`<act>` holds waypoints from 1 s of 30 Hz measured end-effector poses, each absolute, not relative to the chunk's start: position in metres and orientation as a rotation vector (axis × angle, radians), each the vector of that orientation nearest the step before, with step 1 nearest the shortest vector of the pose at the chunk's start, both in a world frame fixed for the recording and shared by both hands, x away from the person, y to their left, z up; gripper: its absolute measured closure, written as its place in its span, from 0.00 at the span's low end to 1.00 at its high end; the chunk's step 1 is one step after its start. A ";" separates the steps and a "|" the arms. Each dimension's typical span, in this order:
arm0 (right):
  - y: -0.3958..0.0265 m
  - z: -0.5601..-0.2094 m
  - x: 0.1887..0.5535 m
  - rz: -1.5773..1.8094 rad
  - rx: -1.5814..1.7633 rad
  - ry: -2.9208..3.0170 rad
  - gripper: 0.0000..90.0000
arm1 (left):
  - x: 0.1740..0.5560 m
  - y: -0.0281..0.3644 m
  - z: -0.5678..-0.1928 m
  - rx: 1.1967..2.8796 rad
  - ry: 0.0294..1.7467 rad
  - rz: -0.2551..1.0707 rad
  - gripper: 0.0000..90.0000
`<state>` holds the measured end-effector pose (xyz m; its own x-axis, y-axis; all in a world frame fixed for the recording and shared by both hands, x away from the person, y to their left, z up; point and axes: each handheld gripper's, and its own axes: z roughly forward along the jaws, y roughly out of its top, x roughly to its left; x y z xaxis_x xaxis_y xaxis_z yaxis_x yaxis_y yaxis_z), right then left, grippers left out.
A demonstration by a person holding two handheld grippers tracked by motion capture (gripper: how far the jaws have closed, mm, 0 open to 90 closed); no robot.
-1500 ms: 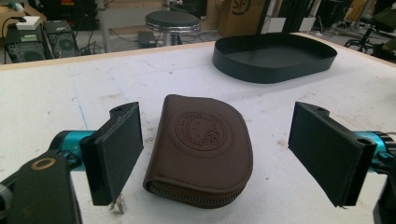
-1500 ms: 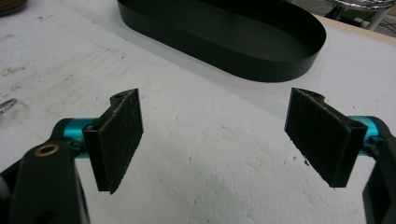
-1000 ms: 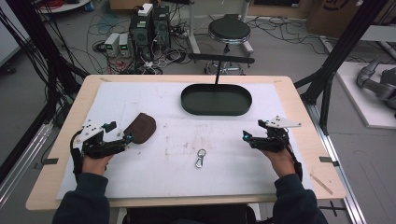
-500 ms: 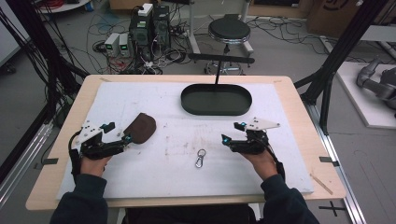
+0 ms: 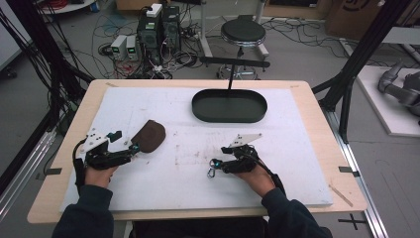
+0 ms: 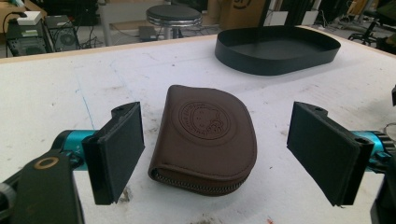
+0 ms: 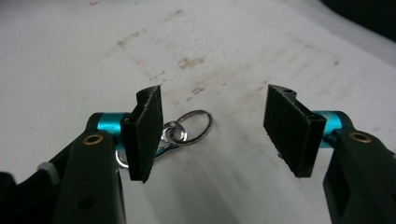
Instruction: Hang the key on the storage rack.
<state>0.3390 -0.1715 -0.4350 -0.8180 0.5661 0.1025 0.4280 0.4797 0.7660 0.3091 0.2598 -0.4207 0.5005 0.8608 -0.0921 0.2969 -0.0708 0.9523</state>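
Observation:
A brown zipped pouch (image 5: 148, 135) (image 6: 205, 137) with an embossed round logo lies flat on the white mat (image 5: 163, 183). My left gripper (image 5: 132, 147) (image 6: 219, 163) stands open just in front of it, its jaws wide on either side of the pouch's near edge. A small metal key ring with a clip (image 5: 211, 172) (image 7: 187, 131) lies near the mat's middle. My right gripper (image 5: 214, 165) (image 7: 212, 133) is open right over it, the ring sitting by the left jaw pad (image 7: 147, 130).
A black oval tray (image 5: 229, 105) (image 6: 280, 47) stands at the back of the mat, beyond both grippers. A black T-shaped stand (image 5: 233, 67) rises behind it. Table edges (image 5: 341, 168) frame the mat; a stool and cables lie on the floor beyond.
My right gripper has moved left across the mat, from the right side to the key ring. The left gripper and the pouch have stayed put.

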 end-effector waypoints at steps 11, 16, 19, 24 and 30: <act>-0.160 -0.447 0.339 1.172 0.859 2.671 0.61 | 0.309 0.261 -0.421 1.629 1.017 0.629 0.21; -0.161 -0.444 0.338 1.166 0.825 2.678 0.72 | 0.309 0.261 -0.421 1.630 1.020 0.628 0.21; -0.161 -0.444 0.338 1.165 0.798 2.683 0.78 | 0.309 0.261 -0.421 1.631 1.020 0.627 0.21; -0.162 -0.443 0.338 1.157 0.787 2.693 0.88 | 0.309 0.261 -0.422 1.633 1.021 0.626 0.21; -0.164 -0.442 0.338 1.127 0.786 2.706 0.93 | 0.309 0.261 -0.422 1.636 1.023 0.626 0.21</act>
